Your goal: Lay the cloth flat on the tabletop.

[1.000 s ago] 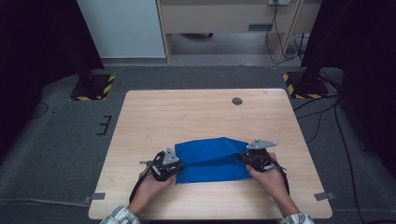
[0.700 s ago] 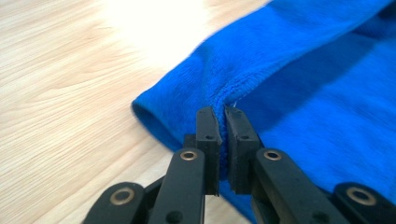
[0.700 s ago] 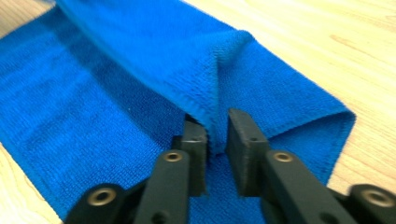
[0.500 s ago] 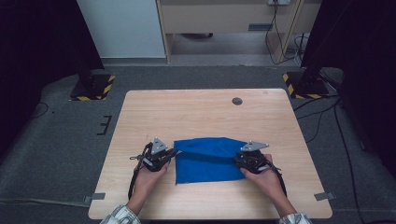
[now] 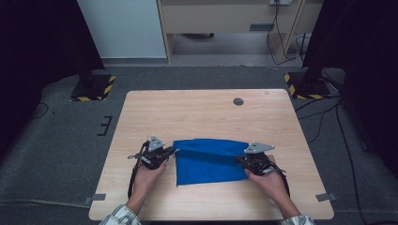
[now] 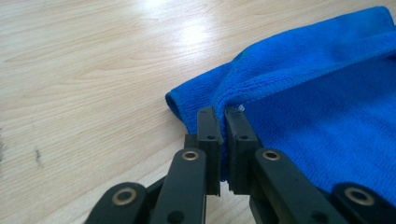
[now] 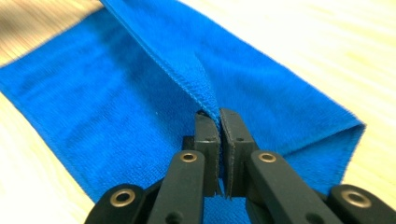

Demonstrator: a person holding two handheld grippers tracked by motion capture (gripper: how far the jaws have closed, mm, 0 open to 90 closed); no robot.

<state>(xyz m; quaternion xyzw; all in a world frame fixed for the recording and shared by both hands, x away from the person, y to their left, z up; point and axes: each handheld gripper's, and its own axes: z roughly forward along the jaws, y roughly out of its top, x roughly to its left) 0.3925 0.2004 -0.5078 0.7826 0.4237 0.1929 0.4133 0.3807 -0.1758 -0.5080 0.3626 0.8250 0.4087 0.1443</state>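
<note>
Blue microfibre cloth (image 5: 209,161) lies flat on light wooden table (image 5: 197,110), stretched between both tongs, long axis running side to side. Left gripper (image 6: 219,122) is clenched on its left edge fold; right gripper (image 7: 218,122) has just been closing and pinches a raised hem at its right edge. Both hands equally near. No readable label or writing.

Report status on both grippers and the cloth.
Left gripper and right gripper shut on blue cloth edges. Cloth folded on table. Nothing in the way.
</note>
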